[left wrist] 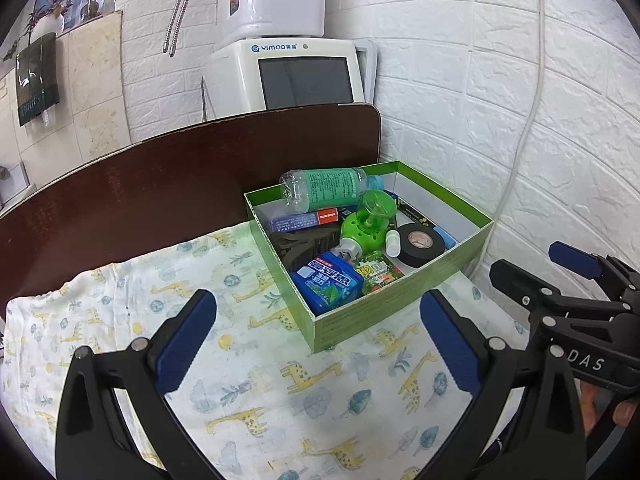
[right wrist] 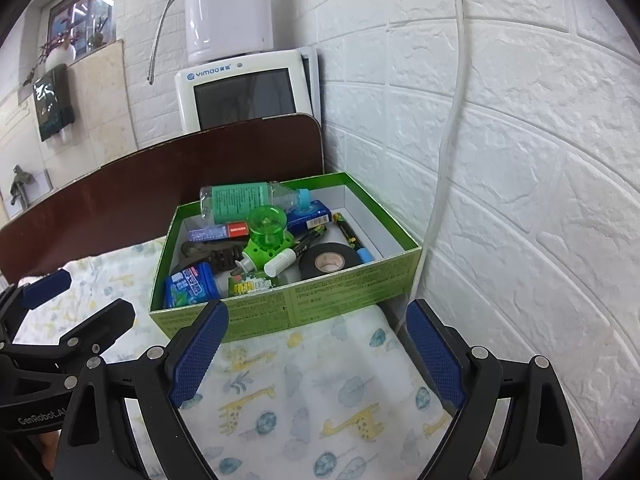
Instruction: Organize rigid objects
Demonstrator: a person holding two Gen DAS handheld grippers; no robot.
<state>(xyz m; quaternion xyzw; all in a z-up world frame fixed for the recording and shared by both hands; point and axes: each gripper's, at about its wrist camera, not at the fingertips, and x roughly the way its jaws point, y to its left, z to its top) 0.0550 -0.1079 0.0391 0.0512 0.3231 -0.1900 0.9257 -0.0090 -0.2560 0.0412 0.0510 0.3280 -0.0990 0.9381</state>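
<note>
A: Status on the tidy-up?

B: Looking mostly done, as far as I can judge. Everything rigid is sitting in the green box point(left wrist: 400, 304), which is lying on the giraffe-print cloth point(left wrist: 248, 396) in the corner by the white brick wall point(left wrist: 520, 80).

A: Contents?

B: Clear bottle with the green label point(left wrist: 324, 190) is lying across the far-left corner, propped on the rim. Green plastic gadget point(left wrist: 366, 220) is sitting mid-box, black tape roll point(left wrist: 418, 240) beside it toward the wall side. Blue mint pack point(left wrist: 326, 282) and a green sachet point(left wrist: 378, 272) are lying at the near wall. Small white vial point(left wrist: 393, 242) is lying between the gadget and the tape. Some boxes and a dark item underneath, can't identify those.

A: Anything loose outside?

B: Not seeing any on the cloth in either view.

A: Tools?

B: Left tool point(left wrist: 316, 344) is hovering short of the box with jaws spread wide, nothing between them. Right tool point(right wrist: 316, 352) the same: spread, empty, hanging just in front of the near box wall. Neither is touching anything.

A: What's left?

B: Possibly nothing. If anything, I'd say seating that bottle fully inside, since it's riding on the rim.
</note>
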